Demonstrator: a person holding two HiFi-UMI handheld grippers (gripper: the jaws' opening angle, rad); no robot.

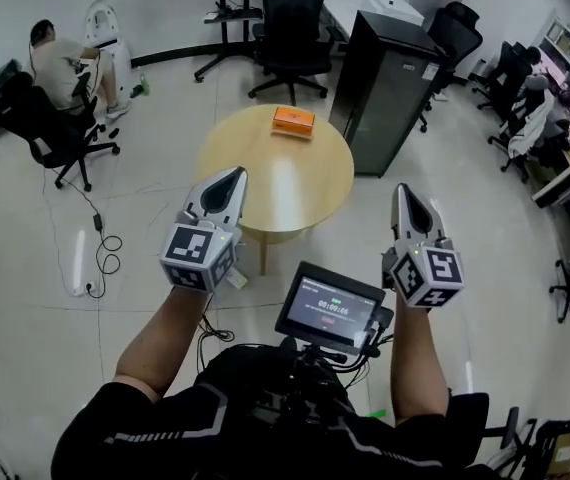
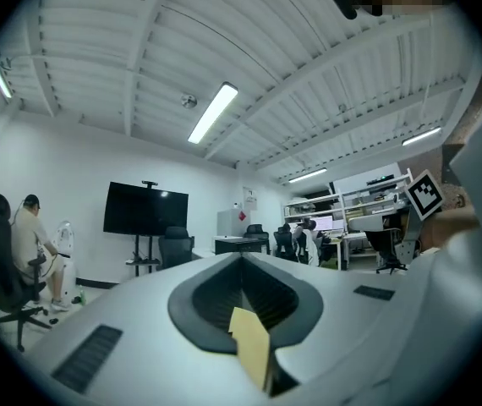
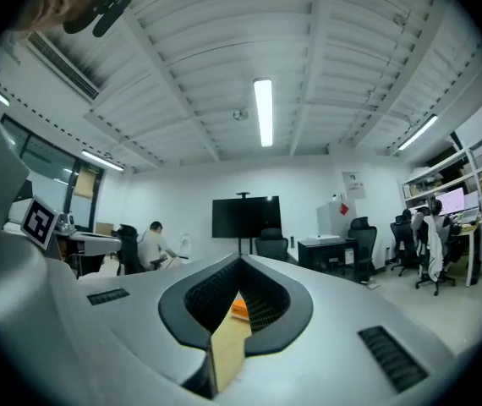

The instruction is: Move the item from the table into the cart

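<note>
Head view: my left gripper [image 1: 235,174] and right gripper [image 1: 402,190] keep fingers closed on nothing, while the orange box [image 1: 293,120] waits untouched on the far worktop [image 1: 265,193].

i count two grippers, my left gripper [image 1: 232,174] and my right gripper [image 1: 403,190], one round table [image 1: 295,193], one orange box [image 1: 293,120] near the table's far edge, one black cabinet [image 1: 390,88], one small screen [image 1: 330,310], one television [image 2: 145,209].
</note>
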